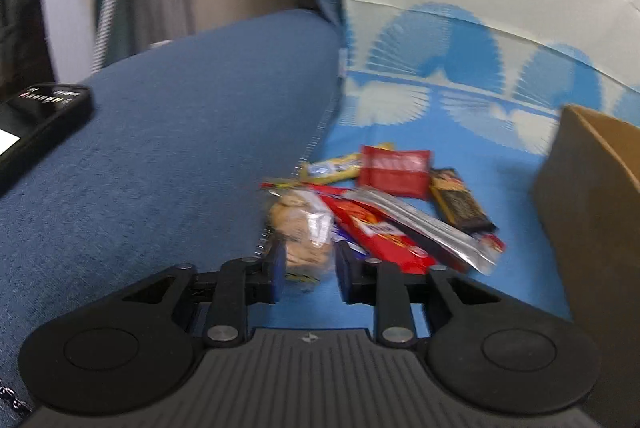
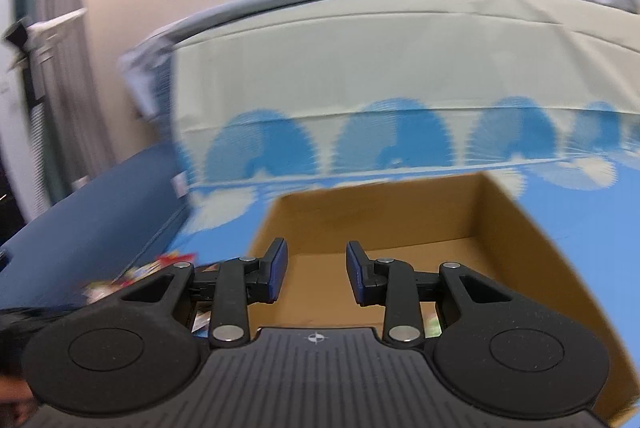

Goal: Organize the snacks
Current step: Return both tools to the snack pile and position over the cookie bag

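Left gripper (image 1: 308, 270), jaws apart, hovers at the near end of a snack pile, its pads flanking a clear cookie bag (image 1: 302, 228); contact cannot be told through the blur. Beside the bag lie a red bar (image 1: 380, 236), a silver pouch (image 1: 424, 224), a dark bar (image 1: 460, 206), a red packet (image 1: 394, 168) and a yellow bar (image 1: 332, 168), all on a blue mat (image 1: 480, 156) near its left edge. Right gripper (image 2: 316, 270), jaws apart and holding nothing, hangs over a cardboard box (image 2: 400, 204) on the same mat. A black device (image 1: 36, 120) lies on the blue cushion (image 1: 180, 140).
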Tool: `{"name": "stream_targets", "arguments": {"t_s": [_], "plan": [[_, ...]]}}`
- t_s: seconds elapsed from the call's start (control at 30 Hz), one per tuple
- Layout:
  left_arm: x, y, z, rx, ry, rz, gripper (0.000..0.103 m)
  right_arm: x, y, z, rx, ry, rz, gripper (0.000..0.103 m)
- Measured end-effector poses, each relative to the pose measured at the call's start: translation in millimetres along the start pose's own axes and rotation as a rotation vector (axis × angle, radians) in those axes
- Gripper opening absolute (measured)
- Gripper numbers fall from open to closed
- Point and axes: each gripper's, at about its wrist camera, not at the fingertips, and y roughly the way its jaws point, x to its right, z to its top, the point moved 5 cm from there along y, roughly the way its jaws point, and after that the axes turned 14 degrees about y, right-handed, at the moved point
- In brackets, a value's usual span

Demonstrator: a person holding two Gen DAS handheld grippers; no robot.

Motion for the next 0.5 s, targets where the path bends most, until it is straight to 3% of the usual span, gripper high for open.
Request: {"name": "stream_targets", "arguments": {"t_s": [0.23,0.4,0.5], "plan": [[12,23,4,-0.054,0.073,0.043,0.053,-40,1,-21,-0.054,-0.108,0.114,0.034],[30,49,0,-0.117,0.158,0.117,0.058,-57,7,-29,-0.087,-0.139,0.156,0.035],[38,59,-2,-0.131,0.212,0.151,0.063,-66,10,-34,-0.102,-0.162,0.169,0.041]]}}
